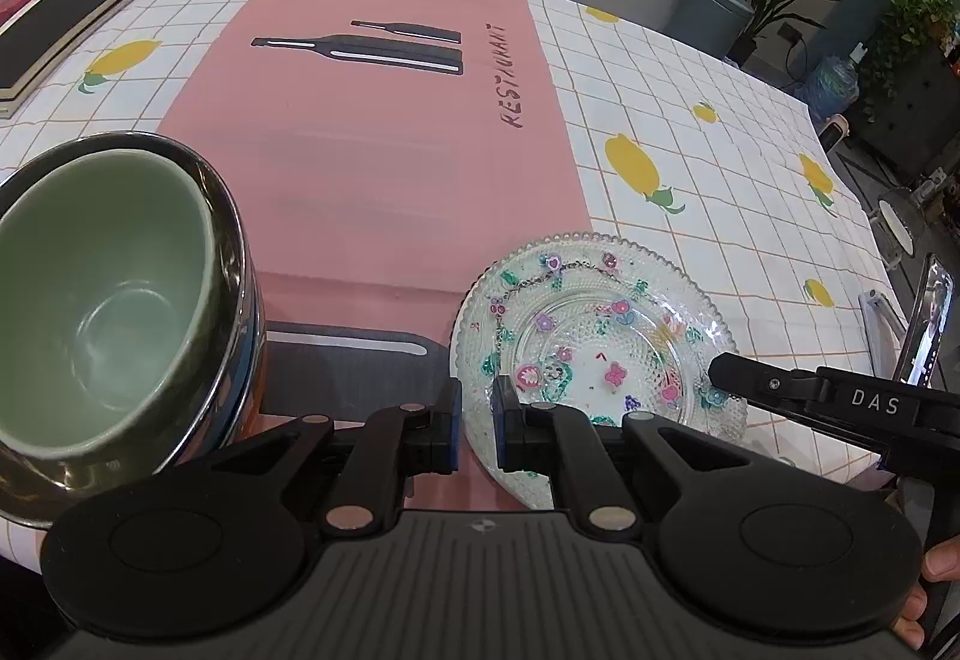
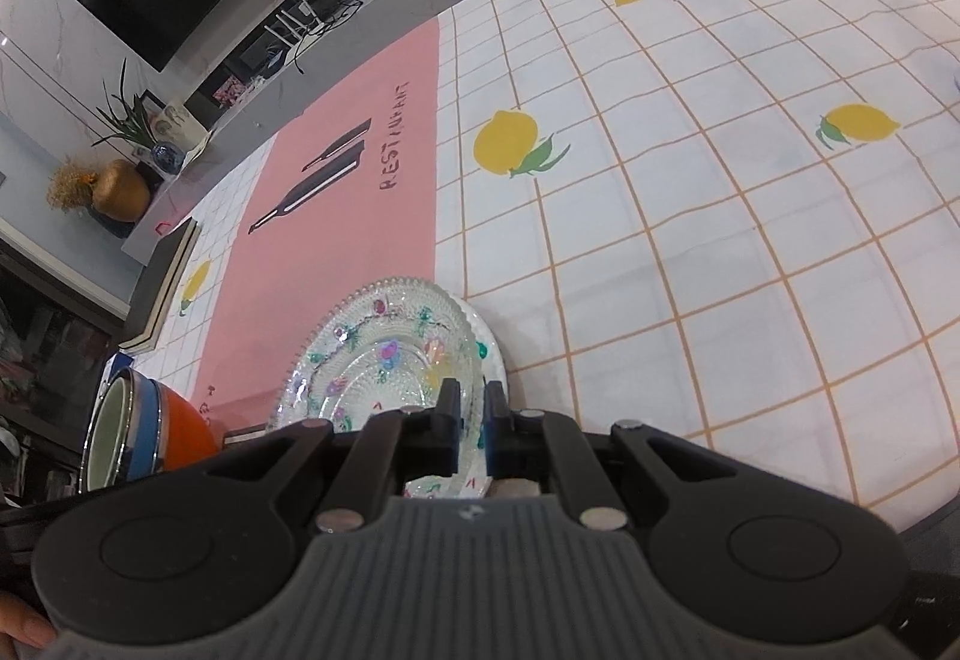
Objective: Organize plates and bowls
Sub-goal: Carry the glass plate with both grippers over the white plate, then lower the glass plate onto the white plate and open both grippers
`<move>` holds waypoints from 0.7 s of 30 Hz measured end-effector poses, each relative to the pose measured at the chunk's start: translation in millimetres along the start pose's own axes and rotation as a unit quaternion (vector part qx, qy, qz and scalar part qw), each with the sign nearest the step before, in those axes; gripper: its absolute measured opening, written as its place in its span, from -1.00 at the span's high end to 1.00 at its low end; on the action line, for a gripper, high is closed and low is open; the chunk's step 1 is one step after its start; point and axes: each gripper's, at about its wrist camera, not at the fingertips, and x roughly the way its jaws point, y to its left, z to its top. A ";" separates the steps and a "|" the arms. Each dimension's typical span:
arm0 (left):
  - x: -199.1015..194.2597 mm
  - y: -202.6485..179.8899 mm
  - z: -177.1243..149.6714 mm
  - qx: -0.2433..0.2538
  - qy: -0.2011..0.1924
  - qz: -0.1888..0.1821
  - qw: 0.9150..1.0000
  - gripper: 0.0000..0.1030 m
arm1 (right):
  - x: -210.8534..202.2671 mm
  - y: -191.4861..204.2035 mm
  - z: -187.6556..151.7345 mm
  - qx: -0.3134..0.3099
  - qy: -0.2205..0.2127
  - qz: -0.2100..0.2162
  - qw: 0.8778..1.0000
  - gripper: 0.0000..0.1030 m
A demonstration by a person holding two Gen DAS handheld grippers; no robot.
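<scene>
Left wrist view: glass plate (image 1: 600,336) with flower stickers sat at the near right edge of the pink placemat (image 1: 372,132), half on the mat, half on the lemon-check tablecloth (image 1: 690,108). Left gripper (image 1: 477,423) pinched on the plate's near-left rim, jaws nearly together with the thin rim between the blue pads; likely gripped at the edge because a flat plate offers no other hold. Right gripper (image 1: 729,369) came in from the plate's right side, tip on the opposite rim, probably sharing the load of slippery glass. Left of the plate, well apart: green bowl (image 1: 102,300) nested tilted inside a steel bowl (image 1: 240,264), seemingly already stacked to save room. Black notebook (image 1: 54,30) at the far left of the mat. Right wrist view: same glass plate (image 2: 390,354) tilted, looking to rest on a white plate (image 2: 489,354) just beneath, hence plates apparently being piled together. Right gripper (image 2: 472,420) clamped on the plate's near rim, pads tight together on it. Nested bowls (image 2: 138,438) left of the plate, orange and blue outer shells showing. Stacking step judged nearly finished; release risky if glass slid off-centre.
</scene>
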 end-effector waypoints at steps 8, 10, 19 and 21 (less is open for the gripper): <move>-3.1 -0.2 0.3 0.007 -0.010 0.006 1.000 0.76 | 0.8 0.7 -3.4 0.003 -0.011 0.003 1.000 0.82; -5.8 -0.1 0.3 0.010 -0.012 0.006 1.000 0.76 | -2.5 4.1 -4.6 -0.008 -0.021 -0.011 1.000 0.76; -30.5 -7.1 1.2 0.044 -0.039 -0.007 0.998 0.59 | -12.8 31.6 -11.4 -0.075 -0.038 -0.042 0.996 0.36; -40.0 -7.3 1.5 0.054 -0.048 -0.005 0.997 0.51 | -14.5 39.5 -13.8 -0.082 -0.034 -0.044 0.995 0.31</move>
